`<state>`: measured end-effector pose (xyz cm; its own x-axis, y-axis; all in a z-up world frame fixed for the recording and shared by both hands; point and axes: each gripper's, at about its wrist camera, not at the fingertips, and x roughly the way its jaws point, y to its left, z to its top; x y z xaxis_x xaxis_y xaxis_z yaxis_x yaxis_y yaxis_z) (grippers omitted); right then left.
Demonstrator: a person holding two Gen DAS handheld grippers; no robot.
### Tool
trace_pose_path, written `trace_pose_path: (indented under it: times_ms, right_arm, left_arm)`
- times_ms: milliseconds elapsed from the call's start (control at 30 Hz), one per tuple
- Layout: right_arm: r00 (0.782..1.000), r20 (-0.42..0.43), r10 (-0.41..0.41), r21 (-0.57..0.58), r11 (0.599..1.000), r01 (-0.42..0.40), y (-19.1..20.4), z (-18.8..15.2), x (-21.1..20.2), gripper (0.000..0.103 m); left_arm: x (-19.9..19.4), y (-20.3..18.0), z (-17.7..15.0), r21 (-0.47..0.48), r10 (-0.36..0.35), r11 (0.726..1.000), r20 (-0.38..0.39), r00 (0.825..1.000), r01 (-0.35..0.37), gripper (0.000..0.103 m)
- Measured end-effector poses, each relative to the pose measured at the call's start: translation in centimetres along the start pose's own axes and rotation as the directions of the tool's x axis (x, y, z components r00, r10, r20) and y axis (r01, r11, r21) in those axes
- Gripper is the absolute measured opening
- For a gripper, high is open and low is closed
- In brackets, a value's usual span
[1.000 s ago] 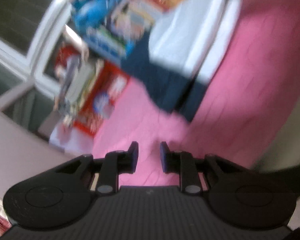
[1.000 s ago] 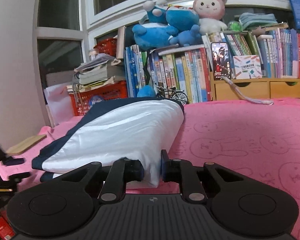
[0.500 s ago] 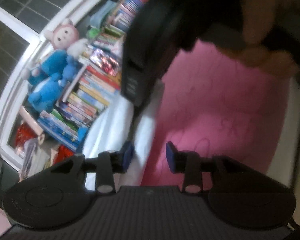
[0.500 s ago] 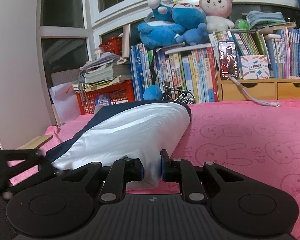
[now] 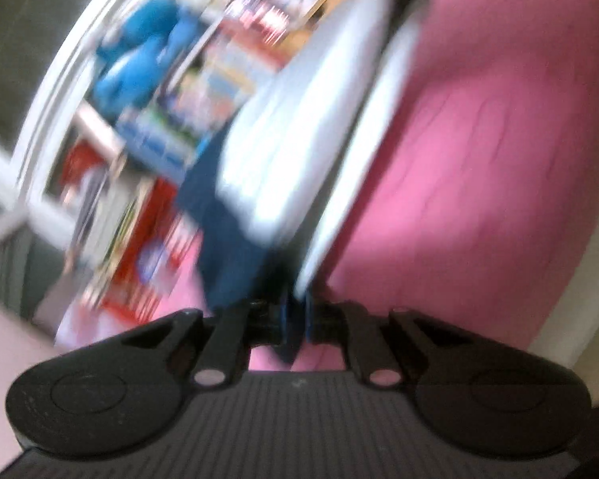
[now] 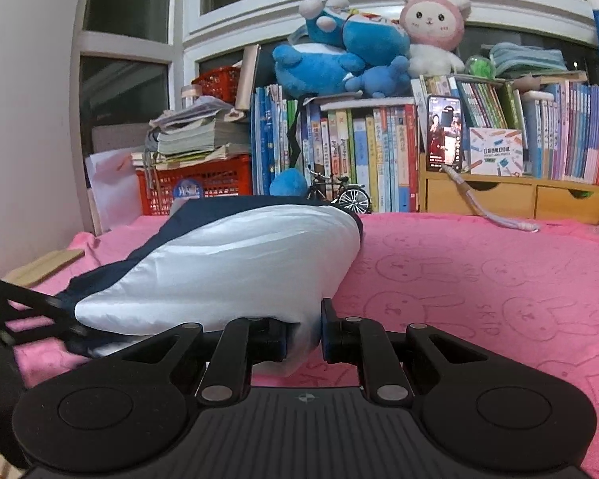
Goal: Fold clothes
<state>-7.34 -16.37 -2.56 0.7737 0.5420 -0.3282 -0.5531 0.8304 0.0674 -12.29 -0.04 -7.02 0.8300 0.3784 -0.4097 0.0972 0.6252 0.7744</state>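
Both tongs (image 6: 303,337) pinch the white-and-navy garment (image 6: 235,263), seemingly folded.

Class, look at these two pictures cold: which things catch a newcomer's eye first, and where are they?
The white and navy garment lies puffed on the pink bunny-print blanket, with the right gripper pinching its near edge. Behind, blue plush toys and a pink rabbit plush sit atop crowded bookshelves.

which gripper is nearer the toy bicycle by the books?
Right, as far as the views tell. The right gripper pinches the white garment edge, the toy bicycle straight beyond it. The left gripper grips the navy end, farther to the left.
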Motion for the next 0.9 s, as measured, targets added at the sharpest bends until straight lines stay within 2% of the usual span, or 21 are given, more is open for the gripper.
trace_pose_path:
  times_ms: [67, 133, 167, 200, 267, 333, 367, 433, 467, 567, 633, 667, 700, 767, 833, 900]
  right_arm:
    - [1.000, -0.005, -0.004, -0.022, 1.000, 0.004, 0.2, -0.3, 0.0, 0.017]
    - [1.000, -0.006, -0.014, -0.054, 0.998, 0.014, 0.5, -0.7, 0.1, 0.017]
    - [1.000, -0.006, -0.019, -0.070, 0.997, 0.019, 0.6, -0.9, 0.1, 0.017]
    - [1.000, -0.011, -0.016, -0.080, 0.997, 0.016, 0.7, -1.0, 0.2, 0.017]
    - [1.000, -0.020, -0.020, -0.122, 0.992, 0.018, 1.1, -1.5, 0.4, 0.017]
    - [0.999, -0.028, -0.026, -0.173, 0.985, 0.021, 1.4, -2.1, 0.5, 0.018]
    - [0.999, -0.032, -0.030, -0.198, 0.980, 0.023, 1.6, -2.4, 0.6, 0.018]
    - [0.999, -0.037, -0.039, -0.234, 0.972, 0.029, 2.0, -2.9, 0.8, 0.018]
    - [0.998, -0.039, -0.042, -0.246, 0.969, 0.031, 2.1, -3.0, 0.9, 0.018]
    - [0.998, -0.045, -0.050, -0.271, 0.962, 0.036, 2.3, -3.2, 1.2, 0.019]
    - [0.998, -0.047, -0.052, -0.282, 0.959, 0.036, 2.4, -3.2, 1.5, 0.021]
    - [0.998, -0.050, -0.043, -0.286, 0.958, 0.027, 2.4, -3.2, 1.5, 0.023]
    - [0.998, -0.054, -0.033, -0.289, 0.957, 0.016, 2.4, -3.3, 1.5, 0.027]
    - [0.998, -0.064, -0.003, -0.280, 0.960, -0.015, 1.8, -3.3, 1.2, 0.028]
    - [0.996, -0.082, 0.045, -0.249, 0.966, -0.064, 0.7, -3.1, 0.9, 0.034]
    - [0.985, -0.122, 0.123, -0.168, 0.975, -0.143, -1.4, -2.5, 0.7, 0.040]
  left_arm:
    - [0.0, 1.3, -1.8, -0.050, 0.027, 0.998, -0.074, 0.997, -0.030, 0.009]
    - [0.0, 2.8, -3.8, -0.113, 0.066, 0.990, -0.162, 0.985, -0.085, 0.009]
    - [-0.2, 4.0, -4.6, -0.186, 0.056, 0.978, -0.185, 0.981, -0.091, 0.011]
    - [-0.5, 5.6, -5.2, -0.297, 0.020, 0.952, -0.184, 0.983, -0.075, 0.012]
    - [-1.3, 8.7, -6.2, -0.502, -0.052, 0.865, -0.146, 0.988, -0.029, 0.015]
    - [-2.0, 11.0, -5.3, -0.609, -0.081, 0.792, -0.033, 0.996, 0.045, 0.024]
    - [-2.2, 11.9, -4.3, -0.629, -0.083, 0.774, 0.024, 0.996, 0.079, 0.026]
    - [-2.3, 12.1, -1.5, -0.606, -0.086, 0.782, 0.125, 0.988, 0.144, 0.026]
    - [-2.1, 12.0, 0.3, -0.581, -0.098, 0.792, 0.180, 0.979, 0.186, 0.026]
    - [-0.4, 10.2, 6.7, -0.462, -0.175, 0.830, 0.317, 0.932, 0.313, 0.027]
    - [2.1, 8.4, 10.4, -0.370, -0.213, 0.866, 0.338, 0.917, 0.337, 0.029]
    - [3.3, 7.6, 11.7, -0.337, -0.219, 0.881, 0.330, 0.918, 0.331, 0.029]
    - [4.8, 7.0, 12.6, -0.327, -0.217, 0.891, 0.299, 0.929, 0.313, 0.029]
    - [7.8, 6.8, 12.1, -0.373, -0.216, 0.883, 0.215, 0.952, 0.285, 0.030]
    - [10.7, 7.1, 10.6, -0.441, -0.213, 0.860, 0.148, 0.966, 0.257, 0.030]
    - [12.1, 8.5, 8.3, -0.528, -0.232, 0.802, 0.154, 0.961, 0.278, 0.034]
